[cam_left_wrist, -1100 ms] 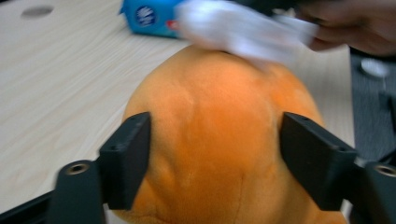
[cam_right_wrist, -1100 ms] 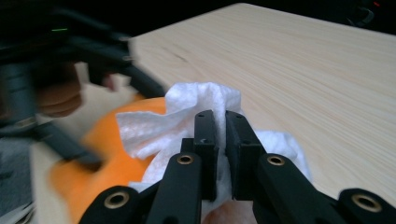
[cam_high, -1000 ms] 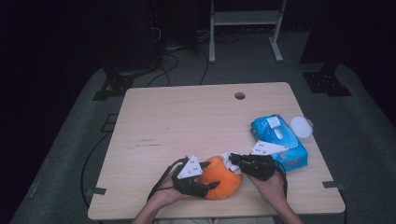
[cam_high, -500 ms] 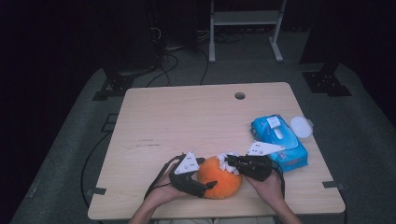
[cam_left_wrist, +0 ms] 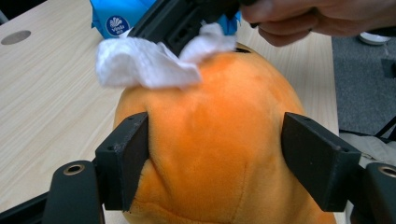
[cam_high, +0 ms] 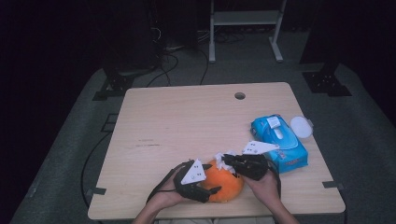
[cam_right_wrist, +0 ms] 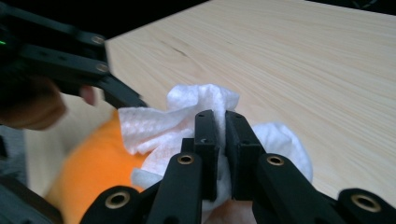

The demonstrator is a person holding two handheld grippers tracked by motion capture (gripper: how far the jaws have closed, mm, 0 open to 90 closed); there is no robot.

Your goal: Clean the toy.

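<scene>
Clearly the work is wiping the orange plush toy (cam_high: 224,183) with a white tissue (cam_left_wrist: 149,63). The toy sits close to the near edge of the desk (cam_high: 187,116), a little right of the middle of that edge, just in front of the person.

The left gripper (cam_high: 212,190) holds the toy from its left side so it does not slide under the wiping. In the left gripper view its 2 jaws stand on both flanks of the toy; the left one presses the plush, the right one seems to touch it, and they have just been closing a little on it. The right gripper (cam_right_wrist: 222,140) has its jaws together, clamped on the crumpled tissue, and pushes the tissue on the top of the toy.

A blue pack of wipes (cam_high: 279,142) lies near the right edge, just beside the right hand (cam_high: 264,186), with a round white lid (cam_high: 301,126) next to it. So room to the right is small, and the near edge is close. The far half and the left side of the desk are free for moving.
</scene>
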